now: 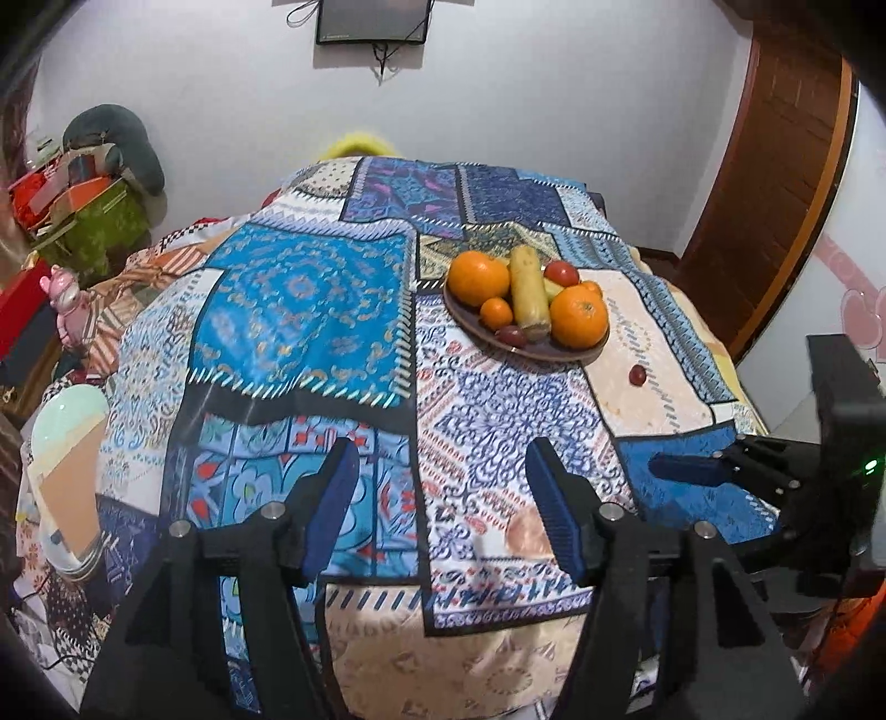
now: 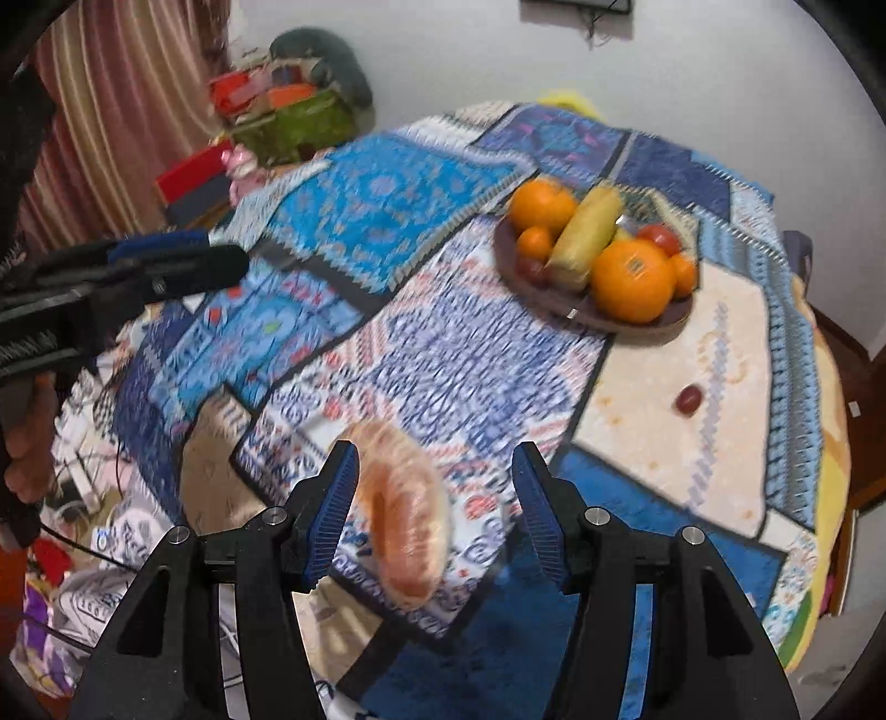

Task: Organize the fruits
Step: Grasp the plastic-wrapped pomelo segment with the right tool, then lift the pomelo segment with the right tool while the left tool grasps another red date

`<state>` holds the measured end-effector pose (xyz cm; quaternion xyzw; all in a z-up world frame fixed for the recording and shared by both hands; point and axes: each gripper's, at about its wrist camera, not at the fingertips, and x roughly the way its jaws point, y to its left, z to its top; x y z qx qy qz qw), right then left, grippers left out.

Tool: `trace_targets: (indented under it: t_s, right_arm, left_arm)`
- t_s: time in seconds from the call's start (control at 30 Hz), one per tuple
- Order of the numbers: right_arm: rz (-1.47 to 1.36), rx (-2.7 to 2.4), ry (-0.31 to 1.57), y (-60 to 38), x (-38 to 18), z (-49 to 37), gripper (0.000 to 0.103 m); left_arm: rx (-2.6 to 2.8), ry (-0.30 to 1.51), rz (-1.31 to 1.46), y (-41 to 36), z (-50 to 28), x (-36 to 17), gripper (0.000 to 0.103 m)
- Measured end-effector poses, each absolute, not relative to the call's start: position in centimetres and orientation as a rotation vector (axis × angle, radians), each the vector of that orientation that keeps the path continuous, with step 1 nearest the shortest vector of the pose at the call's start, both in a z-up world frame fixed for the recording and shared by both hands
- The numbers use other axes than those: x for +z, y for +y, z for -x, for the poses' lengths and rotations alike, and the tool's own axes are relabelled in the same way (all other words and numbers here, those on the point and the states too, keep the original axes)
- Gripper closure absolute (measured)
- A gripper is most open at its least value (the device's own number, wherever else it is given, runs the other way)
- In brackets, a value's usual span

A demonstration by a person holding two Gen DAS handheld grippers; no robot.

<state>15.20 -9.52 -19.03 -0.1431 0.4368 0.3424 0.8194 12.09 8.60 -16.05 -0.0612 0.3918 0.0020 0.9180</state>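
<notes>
A brown plate (image 1: 554, 351) (image 2: 637, 324) on the patchwork cloth holds two big oranges (image 1: 578, 314) (image 2: 631, 279), small oranges, a long yellow fruit (image 1: 529, 291) (image 2: 587, 238), a tomato (image 1: 562, 272) and a dark grape. A loose red grape (image 1: 637, 375) (image 2: 688, 400) lies on the cloth right of the plate. A blurred orange-pink fruit (image 2: 407, 509) lies on the cloth between my right gripper's open fingers; it also shows in the left wrist view (image 1: 526, 534). My right gripper (image 2: 434, 507) is open around it, contact unclear. My left gripper (image 1: 443, 512) is open and empty above the near cloth.
The table (image 1: 299, 310) is covered by a blue patchwork cloth. Boxes and clutter (image 1: 77, 194) stand at the left by the wall. A wooden door (image 1: 775, 183) is at the right. A monitor (image 1: 374, 22) hangs on the wall.
</notes>
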Motion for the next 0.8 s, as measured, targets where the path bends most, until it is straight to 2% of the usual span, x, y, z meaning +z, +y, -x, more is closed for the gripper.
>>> trace_targets:
  t_s: [0.3, 0.47, 0.57, 0.8]
  right_arm:
    - [0.39, 0.731, 1.052, -7.6, -23.7, -14.9, 0.049]
    - [0.345, 0.743, 1.056, -7.5, -24.0, -15.8, 0.049]
    - [0.337, 0.749, 1.038, -7.3, -23.9, -15.9, 0.058]
    - [0.298, 0.706, 1.003, -8.6, -23.2, -16.5, 0.06]
  left_arm:
    - [0.007, 0.852, 0.163, 9.5, -12.2, -18.1, 0.041]
    - [0.002, 0.87, 0.165, 9.3, -12.6, -18.9, 0.041]
    - [-0.002, 0.878, 0.164, 9.1, -12.8, -19.2, 0.041]
    - [-0.021, 0.88, 0.15, 7.8, -14.0, -18.9, 0.041]
